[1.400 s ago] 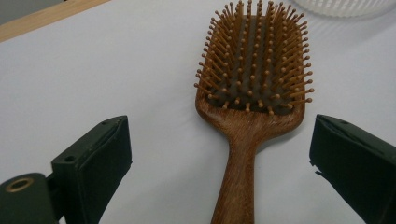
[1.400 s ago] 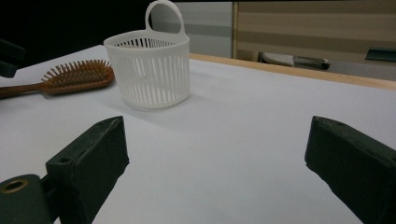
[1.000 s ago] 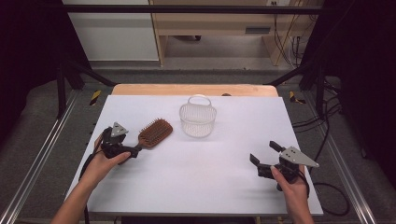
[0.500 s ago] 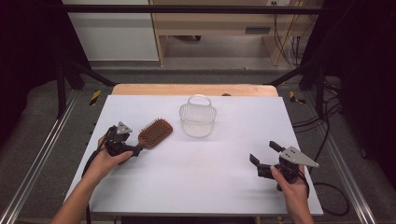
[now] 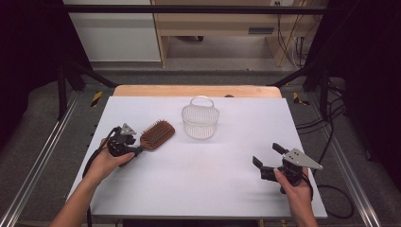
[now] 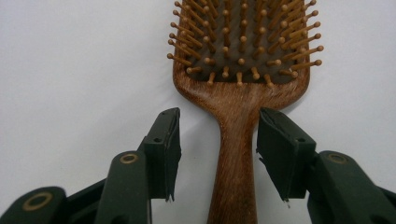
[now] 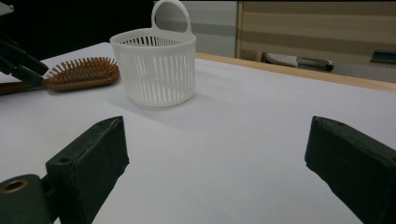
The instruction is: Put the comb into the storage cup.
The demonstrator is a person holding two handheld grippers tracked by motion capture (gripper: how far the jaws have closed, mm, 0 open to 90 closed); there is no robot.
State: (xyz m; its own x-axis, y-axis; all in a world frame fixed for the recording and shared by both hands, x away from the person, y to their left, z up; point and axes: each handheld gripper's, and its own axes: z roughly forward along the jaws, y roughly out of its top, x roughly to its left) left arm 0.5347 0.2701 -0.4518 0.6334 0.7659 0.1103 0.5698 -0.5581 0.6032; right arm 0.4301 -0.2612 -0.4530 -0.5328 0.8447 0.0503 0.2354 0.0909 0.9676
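My left fingers point(image 6: 218, 140) just closing round brush handle point(image 6: 236, 154), small gaps both sides. My right fingers point(image 7: 224, 168) wide apart over worktop point(image 5: 227, 161).

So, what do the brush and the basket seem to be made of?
Brush: probably wood, reddish-brown with visible grain and a slight sheen; its pins look wooden too. Basket: likely plastic, matte white, with thin moulded slats and a loop handle.
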